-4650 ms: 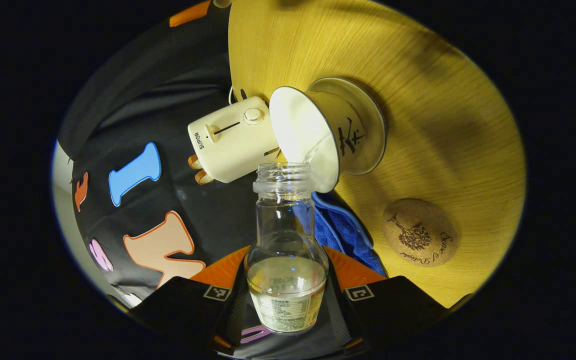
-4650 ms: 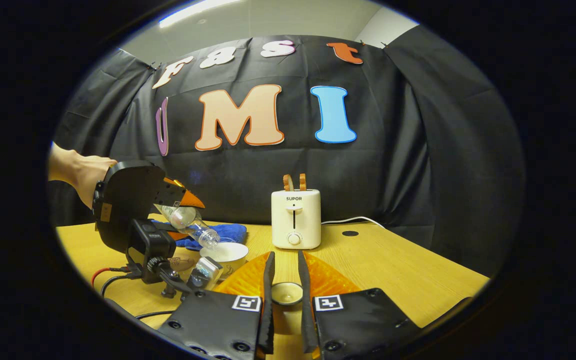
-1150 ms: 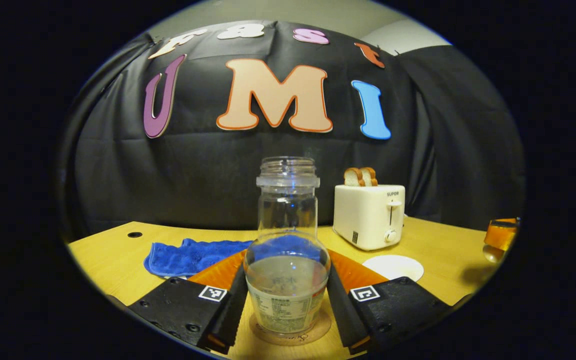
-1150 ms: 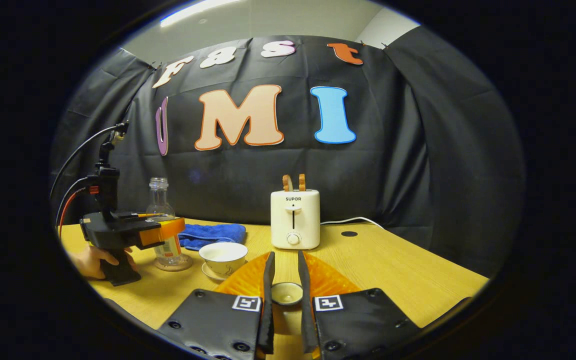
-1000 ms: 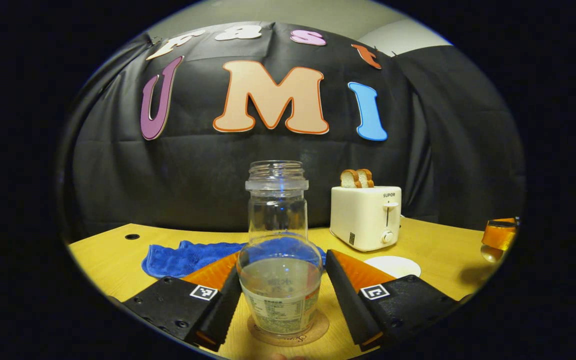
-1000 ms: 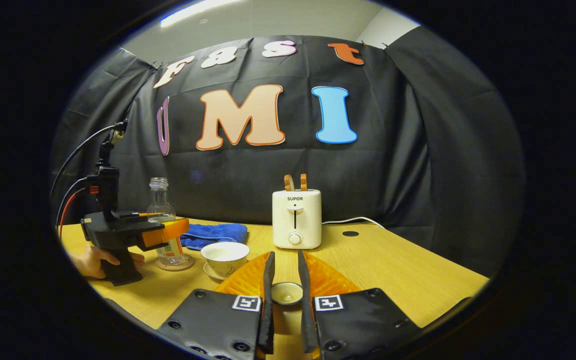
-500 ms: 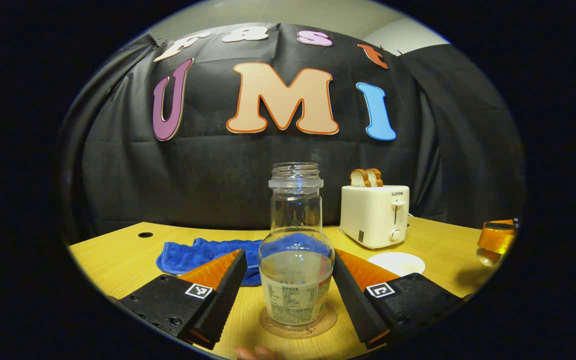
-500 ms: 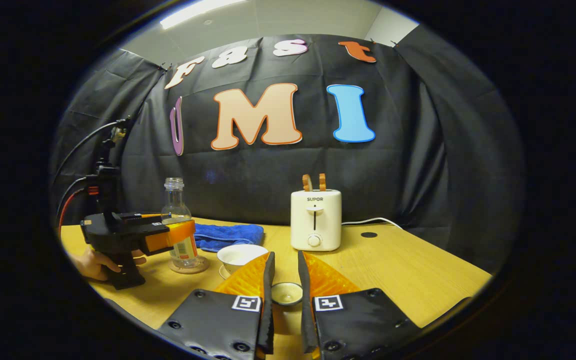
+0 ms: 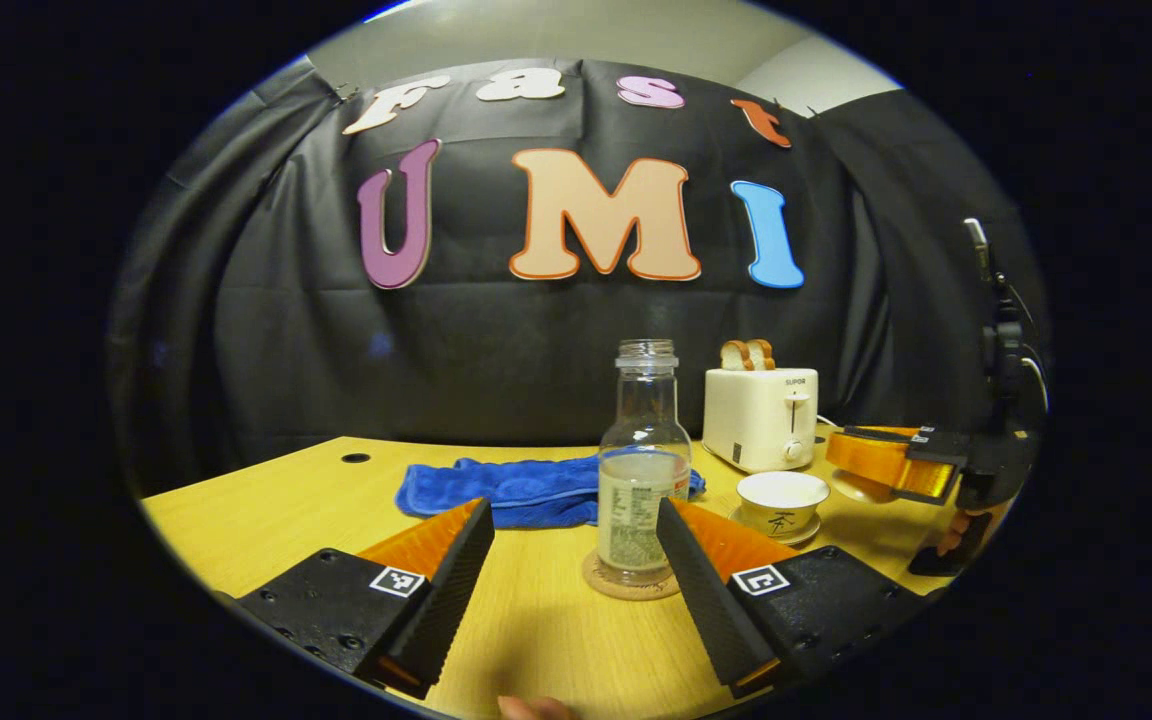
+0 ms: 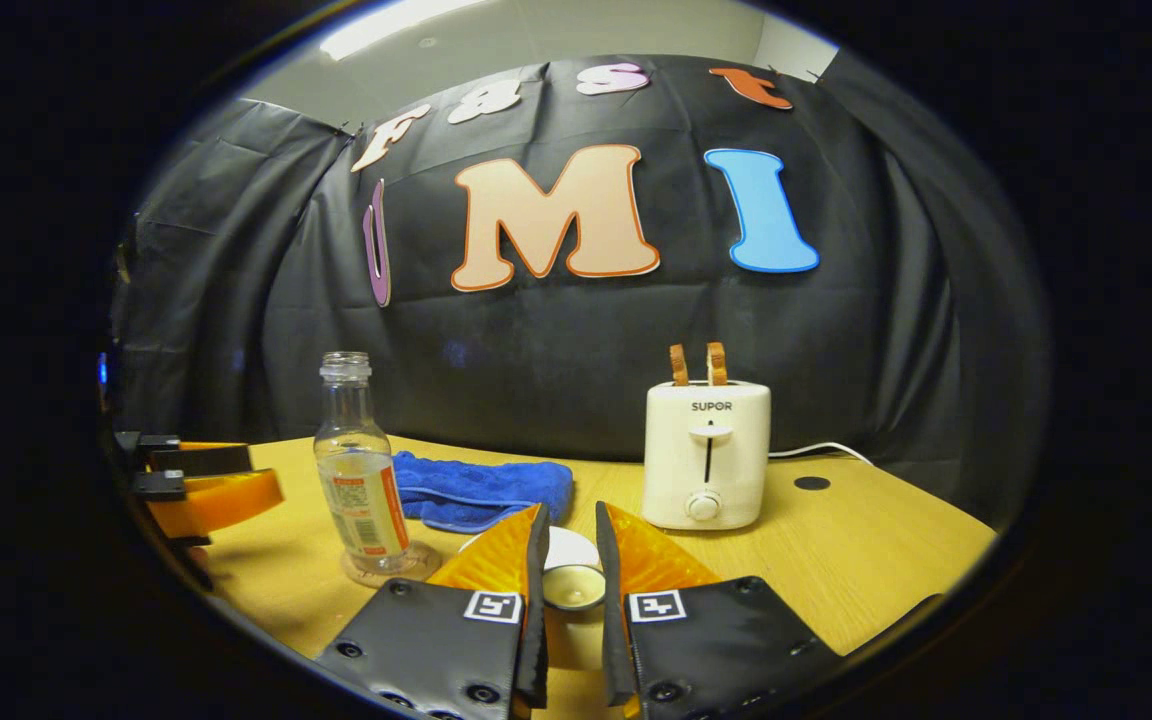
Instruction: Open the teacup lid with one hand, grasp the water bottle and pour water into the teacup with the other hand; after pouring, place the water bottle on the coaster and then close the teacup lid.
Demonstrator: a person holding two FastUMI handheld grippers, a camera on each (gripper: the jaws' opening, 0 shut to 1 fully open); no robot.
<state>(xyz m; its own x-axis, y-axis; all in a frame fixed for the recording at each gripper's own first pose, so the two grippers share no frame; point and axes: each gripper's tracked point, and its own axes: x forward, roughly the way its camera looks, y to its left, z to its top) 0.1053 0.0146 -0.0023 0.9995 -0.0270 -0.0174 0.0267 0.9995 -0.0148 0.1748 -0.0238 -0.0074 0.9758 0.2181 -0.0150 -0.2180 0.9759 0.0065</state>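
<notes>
The clear water bottle (image 9: pixel 644 470), part full and uncapped, stands upright on the cork coaster (image 9: pixel 626 587). My left gripper (image 9: pixel 573 512) is open and drawn back from it, with its fingers apart from the glass. To the bottle's right the white teacup (image 9: pixel 783 498) sits uncovered on its saucer, and the right gripper (image 9: pixel 896 462) hovers beside it. In the right gripper view my right gripper (image 10: pixel 569 520) is shut on the knob of the teacup lid (image 10: pixel 573 587). The teacup (image 10: pixel 568 548) lies just beyond, between the fingers. The bottle (image 10: pixel 361 490) stands to the left.
A white toaster (image 10: pixel 706 455) with two bread slices stands at the back on the wooden table (image 10: pixel 856 545), its cord trailing right. A blue cloth (image 9: pixel 516 488) lies behind the bottle. The left gripper (image 10: pixel 206 490) sits at the left edge of the right gripper view.
The left gripper set the bottle on the coaster, opened and pulled back. The right gripper carried the lid left, up to the teacup.
</notes>
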